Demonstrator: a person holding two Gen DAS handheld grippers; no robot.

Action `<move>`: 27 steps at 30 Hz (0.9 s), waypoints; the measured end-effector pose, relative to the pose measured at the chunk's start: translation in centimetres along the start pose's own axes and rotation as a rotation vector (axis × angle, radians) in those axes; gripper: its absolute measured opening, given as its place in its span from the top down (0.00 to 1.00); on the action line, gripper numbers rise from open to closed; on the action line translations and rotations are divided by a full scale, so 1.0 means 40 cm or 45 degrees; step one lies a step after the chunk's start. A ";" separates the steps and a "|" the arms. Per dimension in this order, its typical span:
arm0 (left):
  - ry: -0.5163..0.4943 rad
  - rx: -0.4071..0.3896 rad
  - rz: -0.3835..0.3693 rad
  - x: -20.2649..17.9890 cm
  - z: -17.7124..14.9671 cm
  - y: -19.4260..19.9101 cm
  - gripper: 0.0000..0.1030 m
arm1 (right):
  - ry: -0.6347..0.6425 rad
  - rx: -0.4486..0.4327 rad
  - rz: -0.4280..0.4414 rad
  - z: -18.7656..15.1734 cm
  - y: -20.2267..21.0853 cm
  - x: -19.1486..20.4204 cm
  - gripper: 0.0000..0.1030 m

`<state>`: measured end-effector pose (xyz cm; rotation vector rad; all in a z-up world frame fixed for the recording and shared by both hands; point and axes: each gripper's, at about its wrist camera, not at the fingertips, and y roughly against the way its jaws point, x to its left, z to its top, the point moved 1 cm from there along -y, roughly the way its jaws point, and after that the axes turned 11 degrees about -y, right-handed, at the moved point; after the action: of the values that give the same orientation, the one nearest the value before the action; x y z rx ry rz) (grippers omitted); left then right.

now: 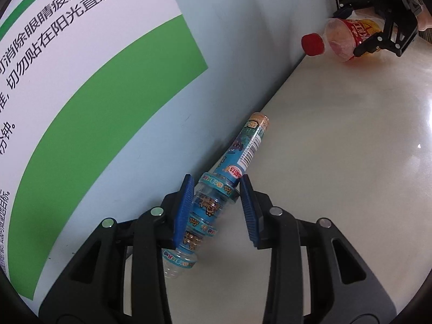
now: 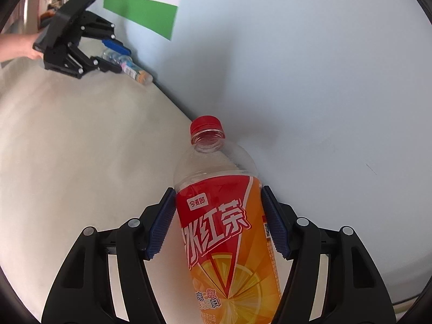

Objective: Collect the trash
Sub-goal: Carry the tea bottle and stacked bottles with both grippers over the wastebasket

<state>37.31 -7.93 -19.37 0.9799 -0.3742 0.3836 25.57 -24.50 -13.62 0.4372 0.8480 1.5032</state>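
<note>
Two bottles: one in each gripper, both near the wall.
Red tea bottle [image 2: 226, 229]: clear plastic, red and orange label, red cap [image 2: 206, 125] on top. It looks empty. It sits between the right gripper's [image 2: 218, 221] blue fingers [image 2: 162, 224], neck pointing toward the wall.
Right fingers: both blue pads press on the label, one on each side, so they are gripping the red tea bottle.
Small blue bottle [image 1: 216, 194]: thin, with a blue cartoon label and a barcode. It lies slanted on the worktop [image 1: 337, 175], right along the foot of the wall.
Left fingers: the left gripper [image 1: 216, 210] has the small blue bottle between its fingers [image 1: 185, 210]. One pad touches it. The other pad is just beside it, and I cannot tell if it touches.
Worktop: pale and shiny.
Wall [image 2: 310, 67]: light blue.
Poster [image 1: 81, 54]: white and green with black writing, stuck on the wall.
Hand [image 2: 19, 46]: a person's hand holds the left gripper from behind.
</note>
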 end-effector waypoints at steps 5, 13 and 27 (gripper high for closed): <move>-0.033 -0.021 -0.022 -0.028 0.027 0.054 0.68 | 0.020 -0.029 0.051 0.030 0.049 0.005 0.38; -0.066 -0.058 0.024 -0.011 0.085 0.203 0.68 | 0.068 -0.110 0.062 0.003 0.213 -0.039 0.38; 0.004 -0.054 0.208 -0.100 0.129 0.639 0.68 | 0.220 -0.355 0.093 -0.064 0.612 -0.023 0.38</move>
<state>21.03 -0.07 -0.15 0.9099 -0.4589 0.5231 7.12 -24.39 2.67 0.1351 0.7469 1.7163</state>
